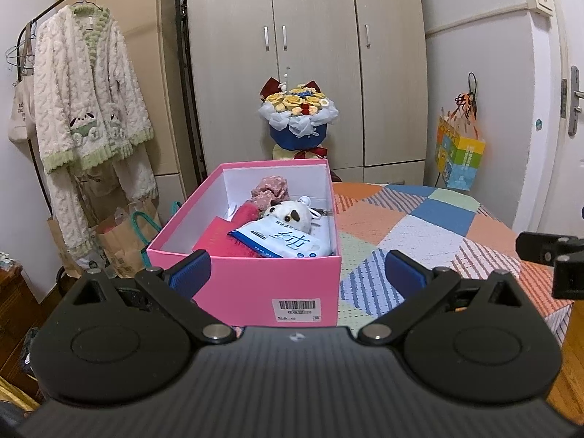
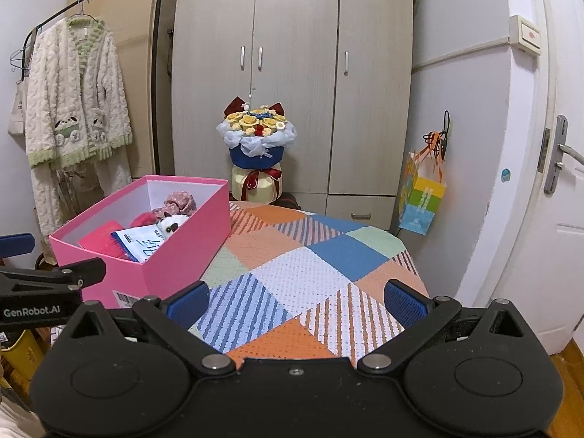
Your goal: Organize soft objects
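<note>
Here, closest in, the left tool [image 1: 298, 268] hangs with its blue-padded fingers [image 1: 191, 270] spread wide and nothing between them, held just short of the near wall of a pink shoebox [image 1: 255, 284]. The right tool [image 2: 296, 298] is likewise spread and empty, poised over the patchwork blanket [image 2: 310, 266] that covers the table, to the right of the box.

The shoebox stands open on the left part of the blanket, a barcode label on its front. Inside lie the soft things: a white and blue tissue pack [image 1: 283, 242] nearest the front, resting partly on a red fuzzy cloth [image 1: 222, 239]; behind it a white plush toy with dark patches [image 1: 290, 213]; and at the back a pink floral scrunchie [image 1: 270, 189].

Beyond the table a bouquet [image 2: 255, 135] of yellow flowers in blue wrap stands before the grey wardrobe [image 2: 292, 54]. A fluffy cream robe [image 2: 73, 102] hangs on a rack to the left; a colourful gift bag [image 2: 421, 197] hangs on the wall to the right.
</note>
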{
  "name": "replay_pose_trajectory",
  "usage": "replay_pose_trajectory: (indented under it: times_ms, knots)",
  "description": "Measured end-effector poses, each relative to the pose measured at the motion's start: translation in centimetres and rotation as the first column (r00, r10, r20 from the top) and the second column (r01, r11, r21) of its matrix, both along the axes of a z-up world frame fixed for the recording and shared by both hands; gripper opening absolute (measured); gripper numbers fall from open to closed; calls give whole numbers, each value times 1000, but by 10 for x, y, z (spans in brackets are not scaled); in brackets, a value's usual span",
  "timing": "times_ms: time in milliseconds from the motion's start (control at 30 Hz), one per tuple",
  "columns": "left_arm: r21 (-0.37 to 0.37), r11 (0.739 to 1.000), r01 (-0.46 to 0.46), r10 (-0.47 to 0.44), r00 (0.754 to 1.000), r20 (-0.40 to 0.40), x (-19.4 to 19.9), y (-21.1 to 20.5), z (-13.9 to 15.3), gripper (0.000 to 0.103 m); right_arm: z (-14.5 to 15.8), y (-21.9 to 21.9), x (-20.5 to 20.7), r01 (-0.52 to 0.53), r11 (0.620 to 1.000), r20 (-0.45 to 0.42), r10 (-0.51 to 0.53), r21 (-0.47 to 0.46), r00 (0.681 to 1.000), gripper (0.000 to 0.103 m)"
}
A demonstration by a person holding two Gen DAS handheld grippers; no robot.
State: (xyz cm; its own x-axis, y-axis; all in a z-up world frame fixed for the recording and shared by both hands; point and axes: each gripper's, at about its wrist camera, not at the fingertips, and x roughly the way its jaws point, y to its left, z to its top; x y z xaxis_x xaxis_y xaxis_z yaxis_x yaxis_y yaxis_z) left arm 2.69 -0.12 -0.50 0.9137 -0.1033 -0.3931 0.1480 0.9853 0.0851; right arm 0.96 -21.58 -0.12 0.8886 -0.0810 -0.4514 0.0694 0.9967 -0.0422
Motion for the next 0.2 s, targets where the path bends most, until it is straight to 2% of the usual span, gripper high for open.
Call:
replay_pose_trajectory:
  times_ms: [200]
  knots:
    - [3, 1000, -4, 4, 1000, -1, 2, 1, 0, 103, -3, -1, 0, 5, 1000, -7, -5, 7, 1000, 103]
